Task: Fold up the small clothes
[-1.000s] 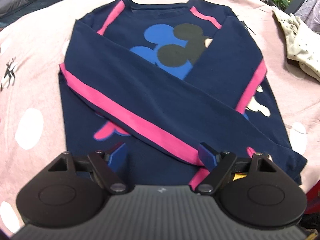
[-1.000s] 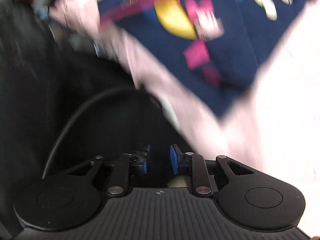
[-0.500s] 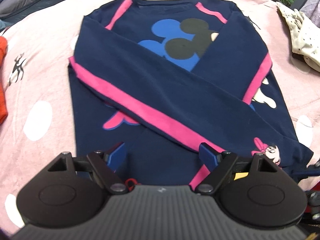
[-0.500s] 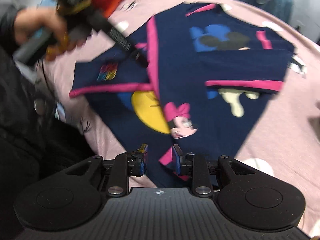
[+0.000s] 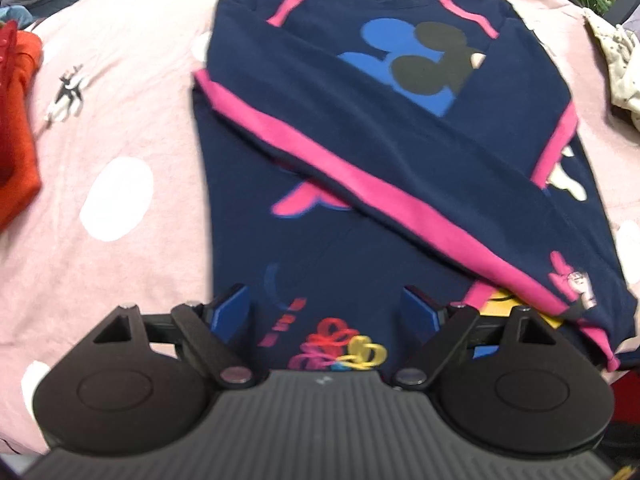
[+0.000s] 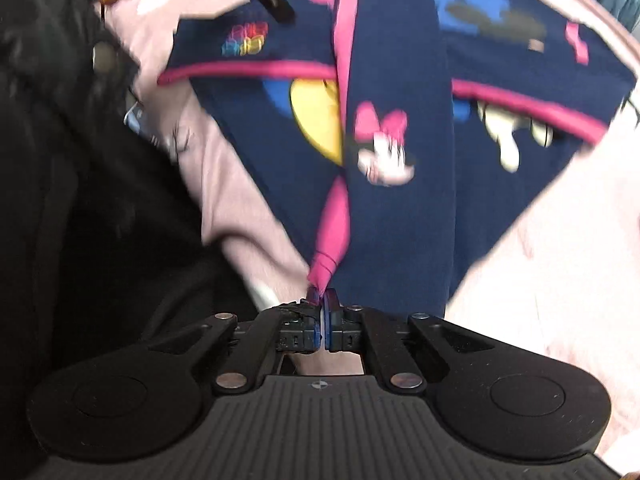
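Pink spotted blanket [image 5: 120, 128] under the navy sweatshirt [image 5: 360, 140]: right gripper [image 6: 321, 304] pinches the pink cuff [image 6: 326, 264]; left gripper [image 5: 324, 308] gapes over the hem. Pinch both layers before lifting.

Sweatshirt [image 5: 384, 160] on blanket [image 5: 120, 128]; sleeves crossed over front.

sweatshirt [image 5: 400, 152]: matt knit cloth | blanket [image 5: 132, 92]: fuzzy fleece | tongs [image 5: 324, 312]: matt plastic

Readable text: none that I can make out.
Sweater [image 5: 392, 152] hem, near my open left gripper [image 5: 326, 312]: coloured lettering, too blurred to read.
Brands, numbers: none legible.
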`<act>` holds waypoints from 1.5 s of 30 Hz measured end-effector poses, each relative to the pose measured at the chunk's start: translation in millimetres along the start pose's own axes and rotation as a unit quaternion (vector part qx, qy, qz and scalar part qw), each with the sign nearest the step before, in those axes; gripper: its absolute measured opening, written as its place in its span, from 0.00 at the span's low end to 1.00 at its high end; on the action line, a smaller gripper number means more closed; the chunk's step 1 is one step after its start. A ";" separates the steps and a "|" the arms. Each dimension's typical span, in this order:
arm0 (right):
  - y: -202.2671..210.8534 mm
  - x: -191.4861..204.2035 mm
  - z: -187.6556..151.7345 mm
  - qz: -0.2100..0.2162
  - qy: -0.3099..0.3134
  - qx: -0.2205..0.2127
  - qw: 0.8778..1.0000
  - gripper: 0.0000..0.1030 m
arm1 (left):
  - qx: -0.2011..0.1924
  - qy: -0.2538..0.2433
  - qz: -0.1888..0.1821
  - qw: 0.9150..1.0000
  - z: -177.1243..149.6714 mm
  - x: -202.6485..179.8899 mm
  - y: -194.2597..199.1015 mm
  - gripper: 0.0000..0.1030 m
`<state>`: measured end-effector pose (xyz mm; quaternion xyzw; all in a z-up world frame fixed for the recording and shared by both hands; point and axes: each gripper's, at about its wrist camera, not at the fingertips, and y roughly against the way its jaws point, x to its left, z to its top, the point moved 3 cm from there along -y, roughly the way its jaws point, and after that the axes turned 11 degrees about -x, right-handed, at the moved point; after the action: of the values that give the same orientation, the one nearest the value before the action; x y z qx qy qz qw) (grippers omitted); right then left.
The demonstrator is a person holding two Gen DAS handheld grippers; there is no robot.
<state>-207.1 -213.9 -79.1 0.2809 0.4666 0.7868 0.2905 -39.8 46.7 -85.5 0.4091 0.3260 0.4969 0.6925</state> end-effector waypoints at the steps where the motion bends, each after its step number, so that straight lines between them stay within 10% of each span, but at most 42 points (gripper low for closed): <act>1: 1.4 -7.1 -1.0 0.002 -0.021 -0.002 1.000 0.26 | -0.004 -0.004 0.009 1.000 3.7 7.1 0.7 0.81; 5: 25.5 -36.1 14.8 0.048 -0.083 -0.045 0.994 0.38 | -0.042 -0.001 0.041 0.998 39.6 46.9 5.8 0.84; 10: 43.4 -110.0 67.5 -0.028 -0.139 -0.129 0.982 0.72 | -0.108 0.005 0.064 0.992 114.9 91.4 -6.0 0.87; 21: -7.5 -309.6 154.0 -0.140 -0.273 -0.219 0.926 0.73 | -0.141 -0.092 0.051 0.984 244.4 102.8 -109.1 0.95; 30: -37.8 -345.4 156.4 -0.139 -0.328 -0.244 0.902 0.76 | -0.140 -0.051 -0.033 0.988 278.6 94.5 -177.1 0.88; 33: -40.8 -351.9 162.9 -0.131 -0.329 -0.263 0.897 0.79 | -0.115 -0.060 -0.076 0.989 281.3 80.8 -195.3 0.70; 35: -43.3 -352.6 168.3 -0.125 -0.321 -0.268 0.900 0.77 | -0.129 -0.091 -0.070 0.985 281.6 71.3 -200.1 0.49; 39: -44.7 -356.3 170.7 -0.116 -0.324 -0.269 0.900 0.15 | -0.132 -0.115 -0.104 0.979 280.4 61.8 -198.0 0.09; 45: -21.5 -343.3 172.6 -0.090 -0.325 -0.314 0.888 0.12 | -0.151 -0.124 -0.123 0.973 270.4 63.6 -160.1 0.06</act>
<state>151.4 -353.7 -86.9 0.3721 0.0978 0.7275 0.5681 278.3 14.3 -108.4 0.3149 0.2071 0.3967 0.8370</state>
